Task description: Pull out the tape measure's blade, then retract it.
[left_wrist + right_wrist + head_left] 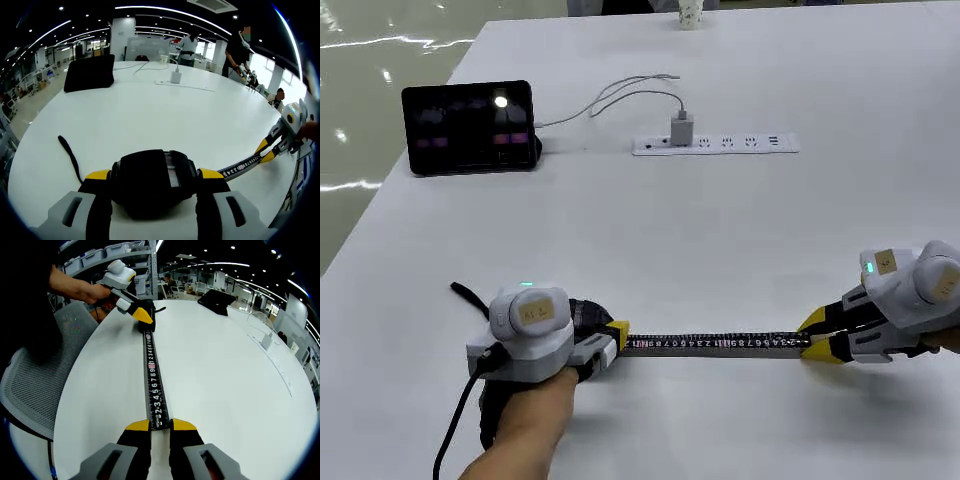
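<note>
**Progress.** The pull-out step is looking largely done, with a long run of blade lying drawn out of the tape measure. The retraction appears not yet begun, so roughly half the task is remaining.

**Left.** The left gripper (605,340) is sitting close to the near edge of the bench (720,240), toward its left side. Its fingers (97,176) are clamping the black case (150,182) from both sides, with the case lying between them. A black strap (468,297) is trailing from the case toward the left edge.

**Middle.** The blade (715,343) is lying flat on the bench with its numbers facing up. It is running along the near edge from the case mouth toward the right.

**Right.** The right gripper (823,335) is holding the far end of the blade. Its fingers (137,426) are closing tightly on the tip, which is sitting between the yellow ends. The lowest numbers are showing just ahead of them.
</note>
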Demonstrator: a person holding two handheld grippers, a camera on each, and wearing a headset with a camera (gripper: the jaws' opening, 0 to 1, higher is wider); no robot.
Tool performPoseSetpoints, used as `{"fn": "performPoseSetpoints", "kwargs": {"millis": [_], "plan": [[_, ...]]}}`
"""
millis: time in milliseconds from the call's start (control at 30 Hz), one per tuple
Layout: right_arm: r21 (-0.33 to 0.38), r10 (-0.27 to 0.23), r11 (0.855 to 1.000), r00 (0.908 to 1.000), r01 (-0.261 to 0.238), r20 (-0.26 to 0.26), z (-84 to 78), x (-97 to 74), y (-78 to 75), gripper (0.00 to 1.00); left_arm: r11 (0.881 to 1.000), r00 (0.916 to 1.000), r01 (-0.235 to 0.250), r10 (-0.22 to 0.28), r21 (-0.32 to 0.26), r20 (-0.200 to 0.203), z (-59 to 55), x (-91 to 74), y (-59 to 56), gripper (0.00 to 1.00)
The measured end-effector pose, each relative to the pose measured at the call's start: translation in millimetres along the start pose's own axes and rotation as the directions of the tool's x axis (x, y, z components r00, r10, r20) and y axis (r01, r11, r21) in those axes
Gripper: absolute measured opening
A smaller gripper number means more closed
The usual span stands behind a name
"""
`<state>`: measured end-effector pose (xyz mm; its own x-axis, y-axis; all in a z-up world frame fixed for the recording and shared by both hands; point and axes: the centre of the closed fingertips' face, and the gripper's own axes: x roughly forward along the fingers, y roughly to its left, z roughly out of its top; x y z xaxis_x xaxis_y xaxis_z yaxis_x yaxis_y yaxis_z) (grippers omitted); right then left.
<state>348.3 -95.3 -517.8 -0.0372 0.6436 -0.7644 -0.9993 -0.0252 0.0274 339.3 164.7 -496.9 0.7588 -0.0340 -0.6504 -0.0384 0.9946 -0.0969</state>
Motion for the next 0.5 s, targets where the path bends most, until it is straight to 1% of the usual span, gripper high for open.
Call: {"fn": "performPoseSetpoints", "kwargs": {"millis": [267,500], "plan": [[0.001,0.002,1.0,1.0,-0.002,-0.002,0.3,-0.8,1.6,0.09,1.0,0.9999,-0.005,0.005,0.011,-0.013,-0.9,-0.4,0.3,0.62],[-0.006,-0.002,1.0,1.0,0.002,-0.006,-0.5,-1.6,2.2,0.09,1.0,0.9999,-0.01,0.01,0.021,-0.014,-0.6,0.1,1.0,0.6]]}}
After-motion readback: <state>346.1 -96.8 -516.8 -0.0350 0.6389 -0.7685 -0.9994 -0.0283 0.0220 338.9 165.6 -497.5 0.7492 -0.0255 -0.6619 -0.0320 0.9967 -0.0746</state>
